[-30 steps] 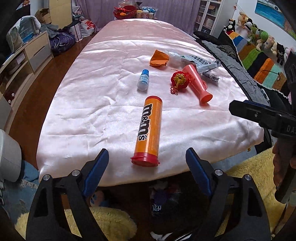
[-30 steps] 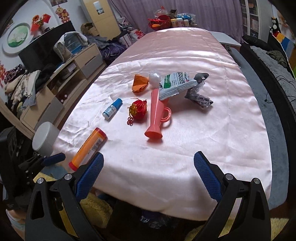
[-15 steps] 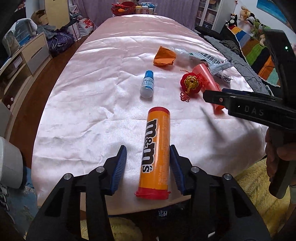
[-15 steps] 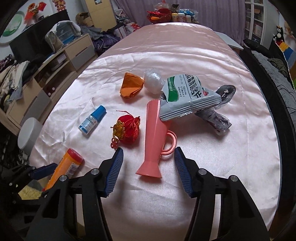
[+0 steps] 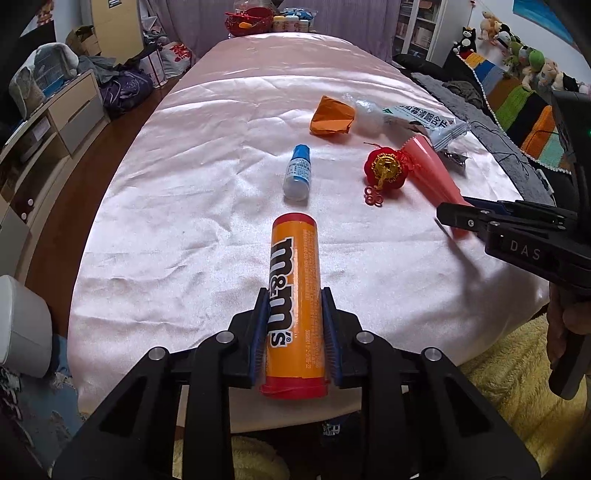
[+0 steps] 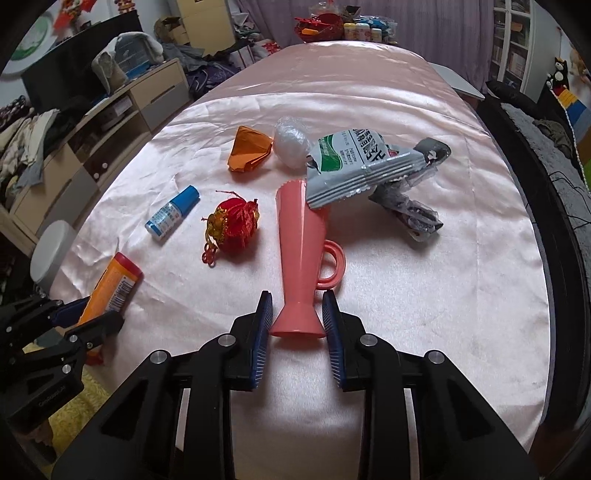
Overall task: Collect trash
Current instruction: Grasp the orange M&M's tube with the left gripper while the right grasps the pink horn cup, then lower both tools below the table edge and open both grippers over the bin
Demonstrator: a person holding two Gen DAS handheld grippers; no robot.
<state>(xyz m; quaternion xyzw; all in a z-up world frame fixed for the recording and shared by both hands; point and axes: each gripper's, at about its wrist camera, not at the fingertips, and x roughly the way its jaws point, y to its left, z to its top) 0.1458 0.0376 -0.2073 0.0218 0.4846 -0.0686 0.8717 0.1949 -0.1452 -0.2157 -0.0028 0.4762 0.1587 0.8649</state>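
Observation:
An orange m&m's tube (image 5: 295, 280) lies lengthwise at the near edge of the pink-clothed table (image 5: 184, 184). My left gripper (image 5: 294, 295) is closing on it, and both blue pads touch the tube's sides. A pink cup (image 6: 301, 240) with a handle lies on its side. My right gripper (image 6: 297, 299) is closing too, with its pads against the cup's flared foot. A grey-green snack wrapper (image 6: 354, 166) rests on the cup's mouth. Nearby lie an orange paper (image 6: 249, 147), a clear plastic ball (image 6: 291, 142), a dark wrapper (image 6: 410, 210), a blue-capped bottle (image 6: 171, 212) and a red lantern ornament (image 6: 234, 223).
A white bin (image 5: 22, 325) stands on the floor left of the table. A drawer cabinet (image 6: 110, 122) lines the left wall, and a dark sofa with a striped blanket (image 5: 524, 110) runs along the right. A red basket (image 5: 251, 22) and jars sit at the far end.
Both grippers came down and forward to the table and their jaws narrowed. The left now clasps the m&m's tube, and the right now flanks the pink cup's foot.

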